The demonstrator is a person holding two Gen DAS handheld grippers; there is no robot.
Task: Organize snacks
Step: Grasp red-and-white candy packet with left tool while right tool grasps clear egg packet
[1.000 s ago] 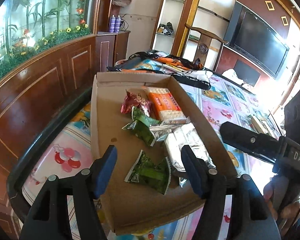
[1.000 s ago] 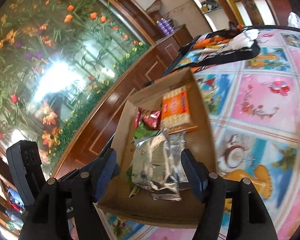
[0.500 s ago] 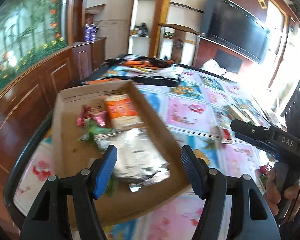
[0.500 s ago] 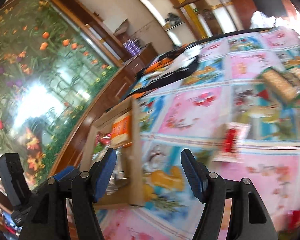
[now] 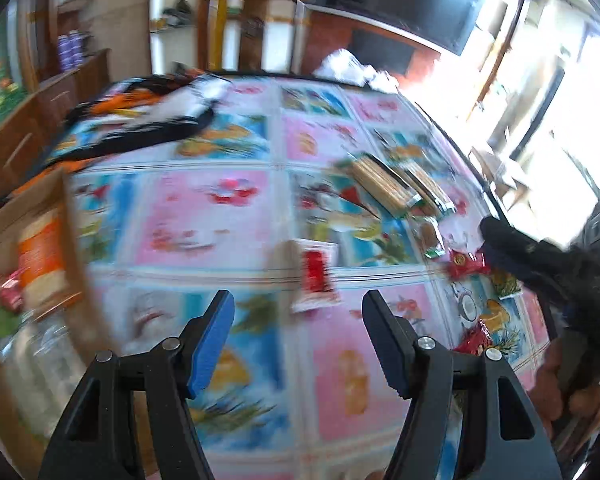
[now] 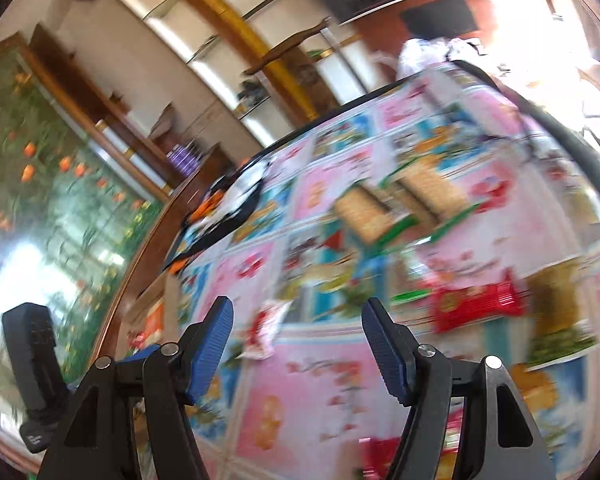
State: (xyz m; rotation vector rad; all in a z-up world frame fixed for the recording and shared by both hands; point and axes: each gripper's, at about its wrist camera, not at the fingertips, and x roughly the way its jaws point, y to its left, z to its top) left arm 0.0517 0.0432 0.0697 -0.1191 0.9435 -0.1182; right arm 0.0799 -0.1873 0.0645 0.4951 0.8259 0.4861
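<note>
Both views are motion-blurred. My left gripper (image 5: 298, 316) is open and empty above the patterned tablecloth. A white and red snack packet (image 5: 315, 276) lies just beyond its fingertips. The cardboard box (image 5: 66, 216) with an orange cracker pack (image 5: 40, 256) and a silver packet (image 5: 40, 360) is at the far left. My right gripper (image 6: 298, 320) is open and empty. The white and red packet (image 6: 266, 330) lies between its fingers toward the left one. A red packet (image 6: 476, 304) and cracker packs (image 6: 364, 212) lie farther right.
Cracker packs (image 5: 384, 184) and small red sweets (image 5: 466, 262) lie at the table's right side. A black and orange cloth (image 5: 140, 120) is bunched at the far left of the table. The other gripper's body (image 5: 540, 256) shows at the right edge.
Both grippers have swung right, away from the cardboard box and over the open tablecloth. The silver packet that was between the right gripper's fingers now lies in the box.
</note>
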